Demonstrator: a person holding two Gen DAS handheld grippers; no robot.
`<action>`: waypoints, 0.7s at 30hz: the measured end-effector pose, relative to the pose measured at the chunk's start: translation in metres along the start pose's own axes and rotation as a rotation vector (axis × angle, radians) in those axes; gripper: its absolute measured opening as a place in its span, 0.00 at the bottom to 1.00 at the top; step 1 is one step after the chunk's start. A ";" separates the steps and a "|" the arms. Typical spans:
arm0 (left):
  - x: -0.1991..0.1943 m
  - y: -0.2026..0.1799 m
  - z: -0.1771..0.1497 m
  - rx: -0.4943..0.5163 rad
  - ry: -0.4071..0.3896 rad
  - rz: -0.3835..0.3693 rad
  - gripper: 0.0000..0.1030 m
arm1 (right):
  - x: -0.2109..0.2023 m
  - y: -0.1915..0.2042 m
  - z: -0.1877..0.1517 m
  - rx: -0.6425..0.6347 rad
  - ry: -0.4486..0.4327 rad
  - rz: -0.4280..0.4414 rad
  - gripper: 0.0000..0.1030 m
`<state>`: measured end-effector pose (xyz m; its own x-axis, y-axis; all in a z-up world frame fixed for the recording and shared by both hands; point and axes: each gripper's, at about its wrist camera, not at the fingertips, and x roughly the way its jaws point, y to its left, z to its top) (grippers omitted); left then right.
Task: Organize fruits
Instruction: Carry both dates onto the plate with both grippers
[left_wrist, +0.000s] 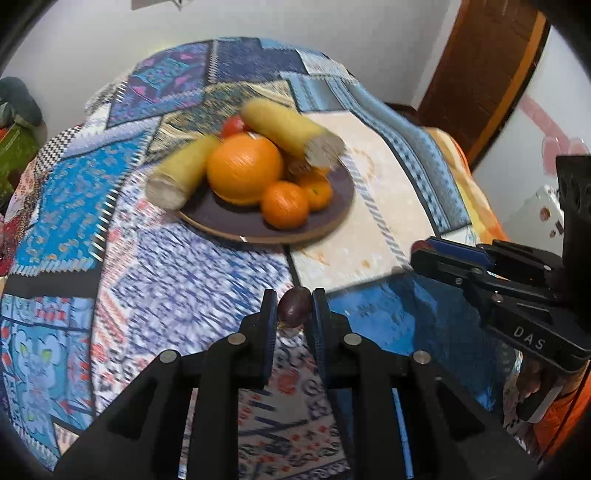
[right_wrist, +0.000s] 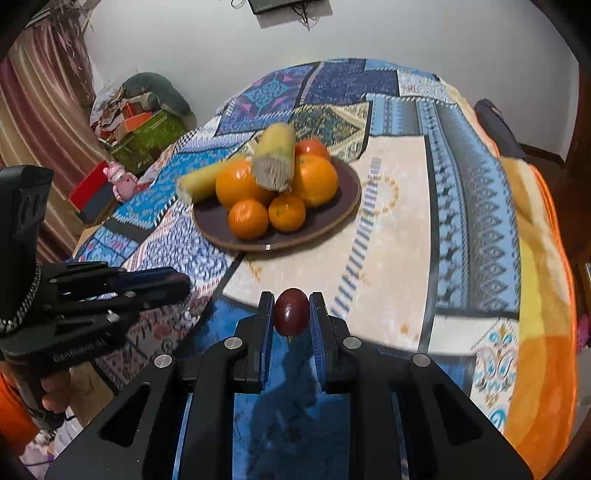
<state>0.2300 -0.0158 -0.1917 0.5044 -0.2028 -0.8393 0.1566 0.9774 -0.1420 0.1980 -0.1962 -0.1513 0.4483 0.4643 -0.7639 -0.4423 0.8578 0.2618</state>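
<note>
Grapes are held in both grippers: in the left wrist view a dark grape (left_wrist: 294, 306) is pinched between the closed fingers of the left gripper (left_wrist: 294, 314), and in the right wrist view a second, redder grape (right_wrist: 291, 311) is clamped in the right gripper (right_wrist: 291, 314), its stem end pointing down and its long axis roughly upright between the pads. The plate (left_wrist: 229, 218) is seen above centre in each view, ahead of the fingertips and well apart from them; in the left view it lies slightly left of the finger line, in the right view almost straight ahead (right_wrist: 332, 225). Neither arm can be judged clearly nearer. The plate is already crowded: two corn cobs (left_wrist: 291, 129) are laid across the pile, one overhanging the rim at the left, with large oranges (left_wrist: 243, 168), two mandarins (left_wrist: 285, 209) at the near edge, and a tomato (left_wrist: 232, 125) behind. Bare plate is shown mainly along the near rim, in front of the mandarins, so a drop there is judged the likeliest option. A round grape could roll off that sloping rim onto the cloth (left_wrist: 177, 277). Between fingers and plate only patterned cloth is seen, nothing in the way. The grippers sit side by side, each visible at the other view's edge, so crossing paths is a small risk.
</note>
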 end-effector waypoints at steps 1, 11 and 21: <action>-0.002 0.005 0.004 -0.007 -0.010 0.005 0.18 | 0.001 0.000 0.004 -0.001 -0.005 -0.002 0.17; -0.005 0.031 0.040 -0.035 -0.068 0.040 0.18 | 0.016 -0.003 0.037 -0.013 -0.038 -0.023 0.17; 0.015 0.043 0.062 -0.040 -0.065 0.063 0.18 | 0.039 -0.011 0.055 -0.024 -0.020 -0.044 0.17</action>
<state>0.2963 0.0192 -0.1777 0.5665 -0.1434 -0.8115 0.0893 0.9896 -0.1125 0.2635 -0.1757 -0.1512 0.4835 0.4303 -0.7622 -0.4401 0.8723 0.2133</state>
